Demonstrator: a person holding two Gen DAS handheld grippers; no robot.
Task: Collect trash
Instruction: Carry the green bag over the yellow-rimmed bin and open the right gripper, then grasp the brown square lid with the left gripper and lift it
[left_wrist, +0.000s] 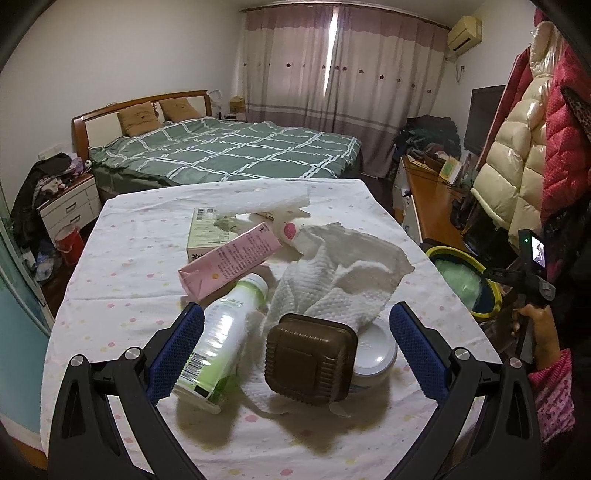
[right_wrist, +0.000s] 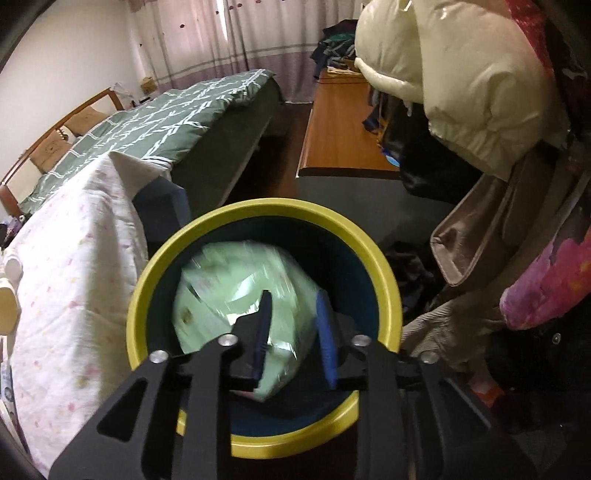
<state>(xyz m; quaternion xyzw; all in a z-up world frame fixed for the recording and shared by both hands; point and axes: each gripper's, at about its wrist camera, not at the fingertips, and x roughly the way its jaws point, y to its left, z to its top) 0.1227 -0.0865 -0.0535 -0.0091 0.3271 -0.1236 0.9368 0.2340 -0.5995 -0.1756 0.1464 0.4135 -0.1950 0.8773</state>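
Left wrist view: left gripper (left_wrist: 295, 350), jaws wide apart, hovers at the table's (left_wrist: 122, 295) near edge over bottle (left_wrist: 218, 343), brown box (left_wrist: 310, 360) and tissue (left_wrist: 340, 273). Right gripper (right_wrist: 293, 332), jaws parted and holding nothing, hangs above the bin (right_wrist: 207, 236), where a green bag (right_wrist: 236, 291) lies. Risk: closing across crowded items may knock the bottle off the edge.

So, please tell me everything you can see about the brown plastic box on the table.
The brown ribbed plastic clamshell box is squarish with rounded corners, and it looks closed. It sits tilted, leaning on the white round lidded tub behind it, and rests on the crumpled white paper towel. It lies near the table's front edge, between the open fingers of the left claw, which do not touch it. The lying green-labelled plastic bottle is just left of it.
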